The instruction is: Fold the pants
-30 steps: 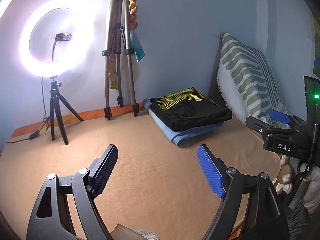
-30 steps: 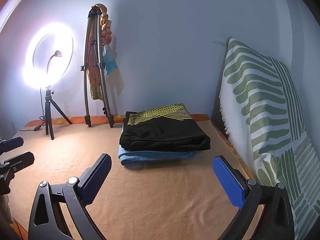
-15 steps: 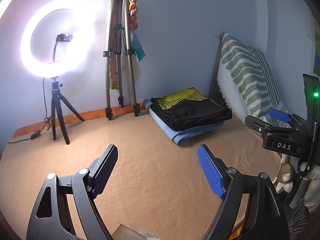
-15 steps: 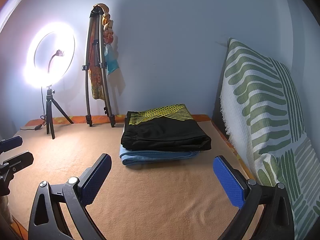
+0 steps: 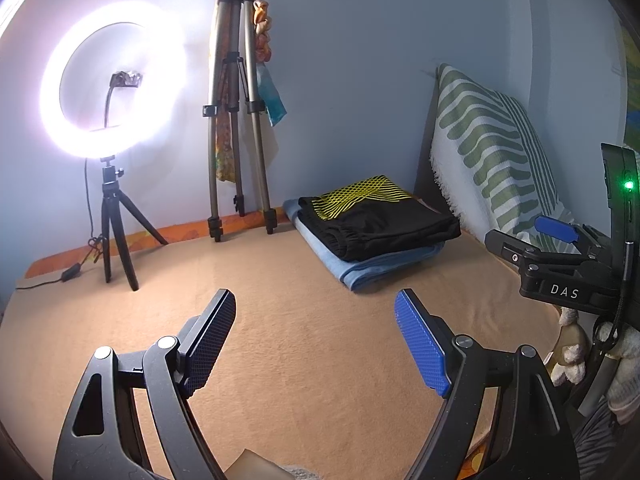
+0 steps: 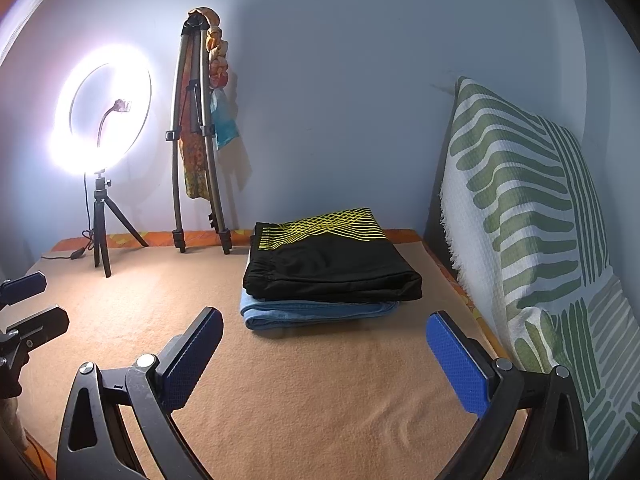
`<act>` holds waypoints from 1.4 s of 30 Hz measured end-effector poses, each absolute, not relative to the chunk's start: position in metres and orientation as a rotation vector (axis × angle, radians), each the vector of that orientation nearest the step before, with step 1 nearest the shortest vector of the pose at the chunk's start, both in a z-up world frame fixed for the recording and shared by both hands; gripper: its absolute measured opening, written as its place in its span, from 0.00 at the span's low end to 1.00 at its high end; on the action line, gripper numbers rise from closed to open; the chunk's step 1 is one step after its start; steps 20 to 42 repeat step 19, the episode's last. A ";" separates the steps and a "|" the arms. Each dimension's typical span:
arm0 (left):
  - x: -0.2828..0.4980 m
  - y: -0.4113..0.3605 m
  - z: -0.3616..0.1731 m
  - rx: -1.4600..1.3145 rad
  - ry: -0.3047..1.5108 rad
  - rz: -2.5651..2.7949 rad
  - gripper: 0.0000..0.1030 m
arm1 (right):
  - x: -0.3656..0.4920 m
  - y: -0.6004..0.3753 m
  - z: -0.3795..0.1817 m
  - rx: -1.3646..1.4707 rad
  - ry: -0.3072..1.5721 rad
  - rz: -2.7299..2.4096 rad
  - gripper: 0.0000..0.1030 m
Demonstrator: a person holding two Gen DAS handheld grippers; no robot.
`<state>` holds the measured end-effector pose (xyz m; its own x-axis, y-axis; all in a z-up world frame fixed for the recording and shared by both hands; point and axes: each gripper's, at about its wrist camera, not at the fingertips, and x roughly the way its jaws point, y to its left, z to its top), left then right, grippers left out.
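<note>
Folded black pants with a yellow mesh pattern (image 6: 332, 256) lie on top of a folded light blue garment (image 6: 320, 312) at the back of the tan bed cover (image 6: 280, 400). The stack also shows in the left wrist view (image 5: 380, 220). My left gripper (image 5: 316, 340) is open and empty above the tan cover, well short of the stack. My right gripper (image 6: 324, 360) is open and empty just in front of the stack. The right gripper's body shows at the right edge of the left wrist view (image 5: 560, 264).
A lit ring light on a small black tripod (image 6: 100, 120) stands at the back left, its cable trailing left. A tall folded tripod (image 6: 200, 140) with cloths hung on it leans against the wall. A green-striped pillow (image 6: 540, 240) stands along the right side.
Both views have shifted very slightly. The stack has not moved and both grippers stay open.
</note>
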<state>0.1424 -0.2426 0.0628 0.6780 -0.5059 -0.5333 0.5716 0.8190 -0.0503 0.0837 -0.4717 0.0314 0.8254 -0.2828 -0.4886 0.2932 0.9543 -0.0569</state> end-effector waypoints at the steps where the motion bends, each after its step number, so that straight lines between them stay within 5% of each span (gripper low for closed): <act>1: 0.142 -0.243 0.063 0.125 0.561 -0.607 0.80 | 0.083 -0.472 0.032 0.021 0.516 -0.305 1.00; 42: 0.140 -0.241 0.065 0.136 0.548 -0.597 0.80 | 0.084 -0.470 0.031 0.024 0.527 -0.298 1.00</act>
